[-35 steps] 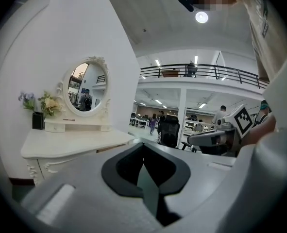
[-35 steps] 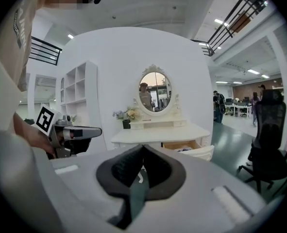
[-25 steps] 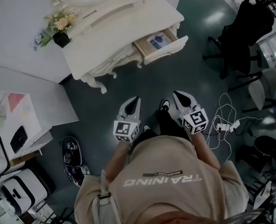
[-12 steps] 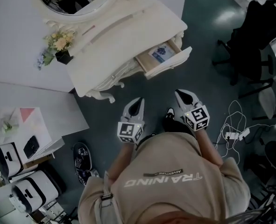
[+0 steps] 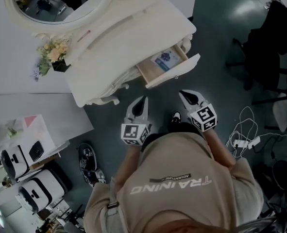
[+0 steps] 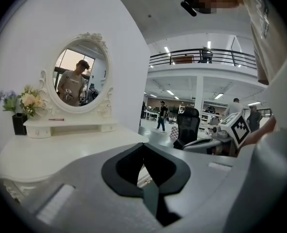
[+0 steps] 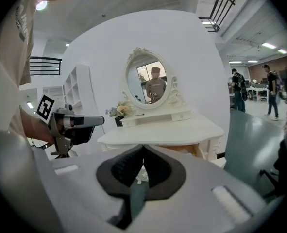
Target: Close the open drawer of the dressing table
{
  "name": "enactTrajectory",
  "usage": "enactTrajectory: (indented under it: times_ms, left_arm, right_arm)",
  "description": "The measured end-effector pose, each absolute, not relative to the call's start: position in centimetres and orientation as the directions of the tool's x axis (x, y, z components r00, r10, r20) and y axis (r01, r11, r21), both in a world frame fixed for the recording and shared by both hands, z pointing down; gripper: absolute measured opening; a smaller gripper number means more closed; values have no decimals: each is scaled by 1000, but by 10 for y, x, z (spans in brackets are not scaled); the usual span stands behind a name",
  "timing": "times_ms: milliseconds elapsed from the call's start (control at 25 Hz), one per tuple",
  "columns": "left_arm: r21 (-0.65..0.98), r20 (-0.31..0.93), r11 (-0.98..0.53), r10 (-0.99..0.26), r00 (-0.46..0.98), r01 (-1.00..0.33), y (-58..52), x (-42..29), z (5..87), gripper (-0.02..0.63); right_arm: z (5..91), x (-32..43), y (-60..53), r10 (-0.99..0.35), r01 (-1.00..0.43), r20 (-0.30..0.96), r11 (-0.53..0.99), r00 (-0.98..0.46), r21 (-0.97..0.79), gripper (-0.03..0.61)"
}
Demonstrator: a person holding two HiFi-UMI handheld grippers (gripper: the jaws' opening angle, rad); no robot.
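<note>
Lying in open drawer (image 5: 177, 71): blue-printed card (image 5: 165, 58).

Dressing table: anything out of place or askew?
On the dressing table, only the drawer at its right end: it stands pulled out, with a blue-printed item lying inside. The flower pot on top stands upright; nothing looks spilled or damaged.

Shirt (image 5: 175, 186): upside-down "TRAINING", smaller "ADVENTURE".

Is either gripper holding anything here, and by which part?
Nothing is held. The left gripper and the right gripper each have jaws closed together on nothing, apart from the open drawer.
</note>
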State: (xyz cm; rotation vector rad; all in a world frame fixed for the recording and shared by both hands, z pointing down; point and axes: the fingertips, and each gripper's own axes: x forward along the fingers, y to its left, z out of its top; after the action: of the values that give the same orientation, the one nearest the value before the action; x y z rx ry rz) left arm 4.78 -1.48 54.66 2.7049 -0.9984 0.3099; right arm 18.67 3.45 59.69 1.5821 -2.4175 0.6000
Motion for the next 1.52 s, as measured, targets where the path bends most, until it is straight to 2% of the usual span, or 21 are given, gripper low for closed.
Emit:
enactTrajectory:
  times_ms: [440, 1000, 1240, 1520]
  left_arm:
    - [163, 289, -696, -644, 708, -699, -62, 47, 548, 8]
    - [184, 205, -780, -564, 800, -598, -164, 10, 544, 8]
    - [165, 218, -813, -523, 824, -559, -194, 1, 560, 8]
    - [176, 232, -803, -529, 817, -570, -220, 26, 563, 8]
  right_arm:
    - [611, 187, -22, -787, -882, 401, 407, -470, -236, 5]
    - [599, 139, -105, -777, -917, 489, 363, -396, -166, 5]
    - [632, 140, -122, -728, -933, 589, 328, -351, -150, 5]
    - [701, 178, -97, -579, -927, 740, 335, -342, -167, 5]
